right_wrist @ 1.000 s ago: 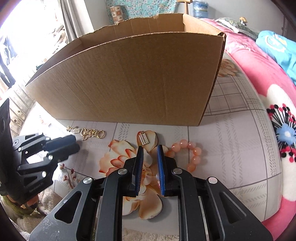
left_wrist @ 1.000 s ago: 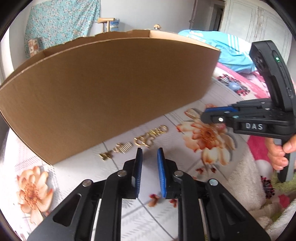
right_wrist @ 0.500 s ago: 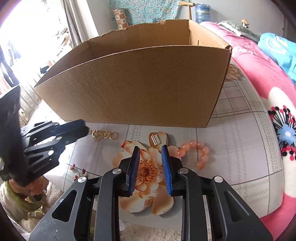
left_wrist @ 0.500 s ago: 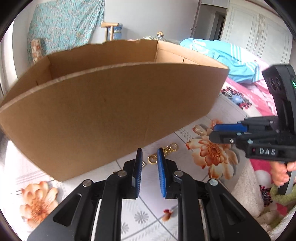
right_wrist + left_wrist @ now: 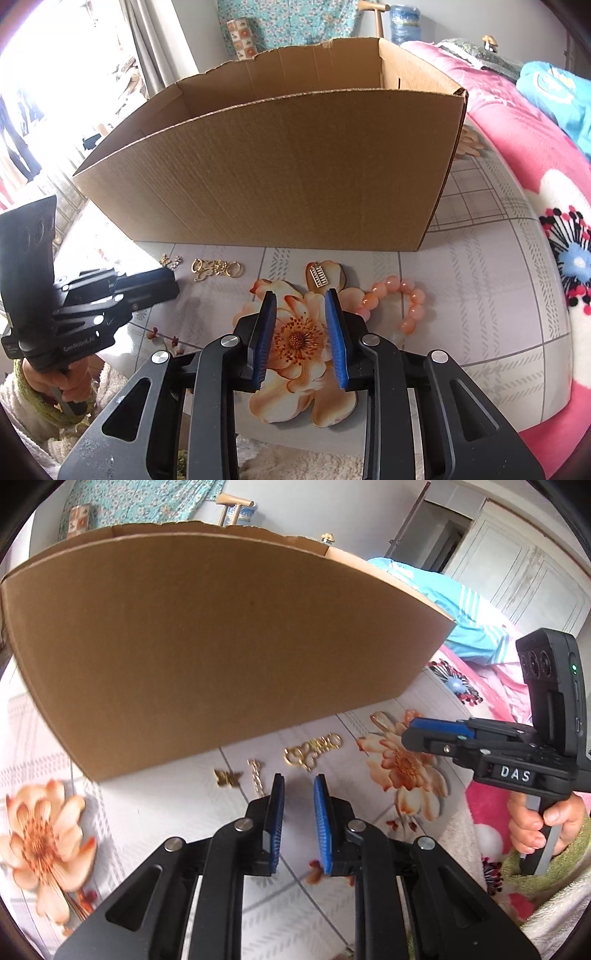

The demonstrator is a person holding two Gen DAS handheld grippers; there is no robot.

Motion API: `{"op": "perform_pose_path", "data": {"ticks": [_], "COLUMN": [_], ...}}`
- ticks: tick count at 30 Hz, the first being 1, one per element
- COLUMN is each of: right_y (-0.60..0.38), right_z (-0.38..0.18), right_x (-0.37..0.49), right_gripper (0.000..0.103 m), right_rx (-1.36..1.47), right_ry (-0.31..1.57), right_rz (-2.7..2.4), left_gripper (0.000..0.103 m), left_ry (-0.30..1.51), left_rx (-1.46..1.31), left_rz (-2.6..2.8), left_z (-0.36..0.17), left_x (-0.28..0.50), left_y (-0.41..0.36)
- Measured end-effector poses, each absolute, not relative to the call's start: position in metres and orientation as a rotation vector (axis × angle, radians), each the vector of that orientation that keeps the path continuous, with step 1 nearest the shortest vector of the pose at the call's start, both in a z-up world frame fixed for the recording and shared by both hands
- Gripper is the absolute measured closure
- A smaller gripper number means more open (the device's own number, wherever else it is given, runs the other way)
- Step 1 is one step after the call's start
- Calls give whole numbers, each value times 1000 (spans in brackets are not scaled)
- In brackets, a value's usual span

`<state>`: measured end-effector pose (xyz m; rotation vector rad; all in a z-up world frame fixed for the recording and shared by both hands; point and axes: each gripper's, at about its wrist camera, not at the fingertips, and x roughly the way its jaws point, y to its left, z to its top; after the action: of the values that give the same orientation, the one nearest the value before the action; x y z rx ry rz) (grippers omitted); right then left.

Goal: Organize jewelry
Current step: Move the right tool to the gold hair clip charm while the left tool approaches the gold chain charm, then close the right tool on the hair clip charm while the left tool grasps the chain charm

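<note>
The left gripper (image 5: 298,786) has its jaws slightly apart on nothing; the right gripper (image 5: 301,302) has jaws opening, empty, over the floral cloth (image 5: 498,295). Only the right wrist view shows the peach bead bracelet (image 5: 400,301) and a small gold abacus charm (image 5: 319,275). Both views show the tangled gold chain (image 5: 314,751) lying before the open cardboard box (image 5: 280,166).

Brown cardboard box (image 5: 221,646) on floral cloth surface (image 5: 155,812); gold chain-link jewelry (image 5: 312,749), gold butterfly charm (image 5: 226,777) beside it; left gripper (image 5: 298,790) fingers slightly apart, empty.
</note>
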<state>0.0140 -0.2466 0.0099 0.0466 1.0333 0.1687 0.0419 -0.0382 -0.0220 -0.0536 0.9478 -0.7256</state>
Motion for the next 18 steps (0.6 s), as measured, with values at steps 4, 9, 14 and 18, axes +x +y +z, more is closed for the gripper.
{"op": "perform_pose_path", "data": {"ticks": [4,9,14,18], "right_y": [-248,-246,-242,-243], "right_z": [11,11,11,11], "right_x": [11,9,9,8], "right_gripper": [74,74,72,72], "right_rx": [51,45,47,52], "right_ry": [1029,1026,1017,1016], "right_rz": [169,182,191,193], "left_gripper": [87,87,87,87], "left_ry": [944,871,898,910], "left_rx": [-63,-22,31,68], "left_rz": [-727,-675,-591,-564], "left_z": [-21,-9,-14,-19], "left_x": [31,21,32,38], "left_y": [-39,-32,-34,-42]}}
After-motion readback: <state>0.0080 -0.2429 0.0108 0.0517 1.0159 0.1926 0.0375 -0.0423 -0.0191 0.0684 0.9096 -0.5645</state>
